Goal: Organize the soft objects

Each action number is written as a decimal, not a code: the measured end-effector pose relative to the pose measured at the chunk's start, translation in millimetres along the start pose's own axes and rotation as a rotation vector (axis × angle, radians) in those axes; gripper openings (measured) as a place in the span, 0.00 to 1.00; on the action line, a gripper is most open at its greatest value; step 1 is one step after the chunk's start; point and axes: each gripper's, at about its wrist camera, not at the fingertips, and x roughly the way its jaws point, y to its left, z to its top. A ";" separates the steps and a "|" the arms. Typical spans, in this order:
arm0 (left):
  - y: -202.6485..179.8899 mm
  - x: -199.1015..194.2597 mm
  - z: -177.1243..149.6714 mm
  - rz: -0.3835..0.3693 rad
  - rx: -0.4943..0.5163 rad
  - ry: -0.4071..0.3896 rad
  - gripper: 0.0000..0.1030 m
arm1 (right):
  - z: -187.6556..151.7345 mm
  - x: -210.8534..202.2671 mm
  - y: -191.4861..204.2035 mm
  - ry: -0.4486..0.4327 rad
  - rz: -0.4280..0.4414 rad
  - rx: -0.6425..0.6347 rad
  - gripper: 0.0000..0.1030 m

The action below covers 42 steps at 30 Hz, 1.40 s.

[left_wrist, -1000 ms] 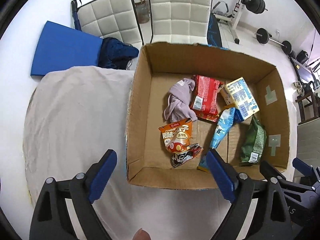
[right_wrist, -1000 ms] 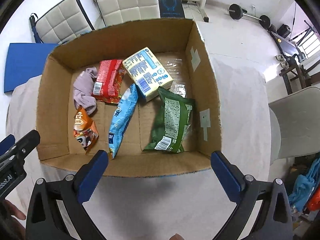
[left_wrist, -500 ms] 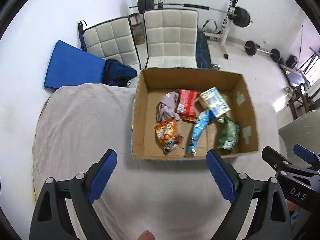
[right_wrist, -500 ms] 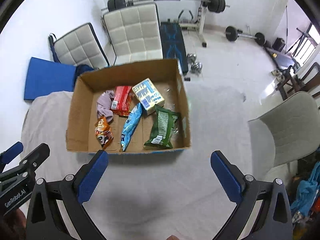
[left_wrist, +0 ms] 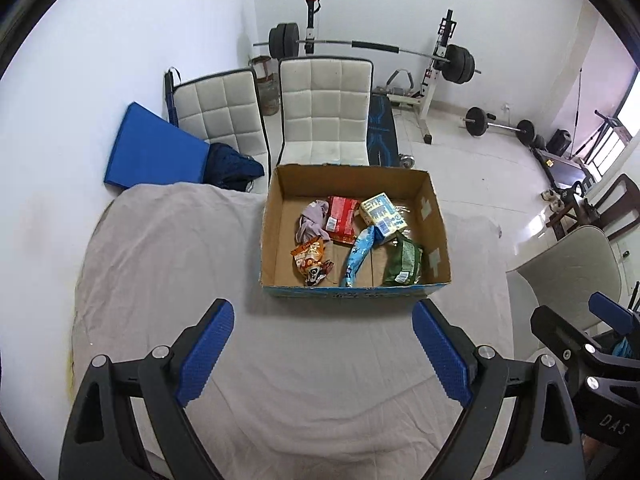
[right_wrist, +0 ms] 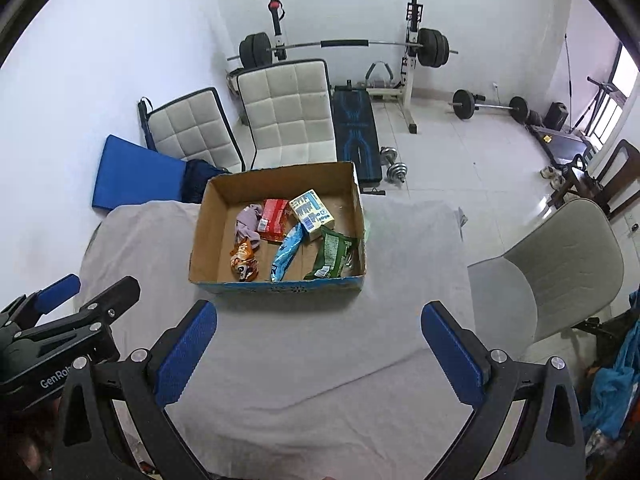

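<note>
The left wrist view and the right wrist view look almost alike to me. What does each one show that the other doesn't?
Only the left wrist view shows the right claw from the side, at its right edge.

Only the right wrist view shows the left claw from the side, at its left edge, the pair of dumbbells on the floor past the table, and a blue cloth heap at the lower right.

Both show the cardboard box of snack packets and a rolled purple cloth, the cloth-covered table, two white chairs and the barbell rack. Both claws are open and empty.

A table (left_wrist: 160, 280) with a gray cloth (right_wrist: 320, 360) on it held one open cardboard box (left_wrist: 276, 240).
</note>
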 end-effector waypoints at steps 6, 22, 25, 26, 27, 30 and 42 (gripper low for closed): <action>0.3 -32.9 -10.0 0.008 -0.002 -0.032 0.89 | -16.0 -35.4 -0.4 -0.013 0.006 0.002 1.00; 9.7 -63.6 -23.5 0.039 -0.046 -0.078 0.89 | -23.6 -68.1 4.9 -0.036 -0.010 -0.031 1.00; 9.1 -62.7 -23.8 0.059 -0.048 -0.090 0.89 | -18.8 -66.3 5.5 -0.041 -0.005 -0.033 1.00; 8.8 -61.4 -23.0 0.054 -0.050 -0.096 0.89 | -16.8 -65.3 5.0 -0.044 -0.009 -0.031 1.00; 10.0 -60.7 -22.7 0.051 -0.053 -0.097 0.90 | -15.6 -65.0 4.6 -0.049 -0.012 -0.031 1.00; 11.4 -59.2 -20.5 0.049 -0.064 -0.120 1.00 | -9.1 -58.4 4.6 -0.063 -0.031 -0.033 1.00; 6.2 -45.2 -0.4 0.112 -0.041 -0.145 1.00 | 15.1 -21.8 -5.0 -0.057 -0.085 -0.025 1.00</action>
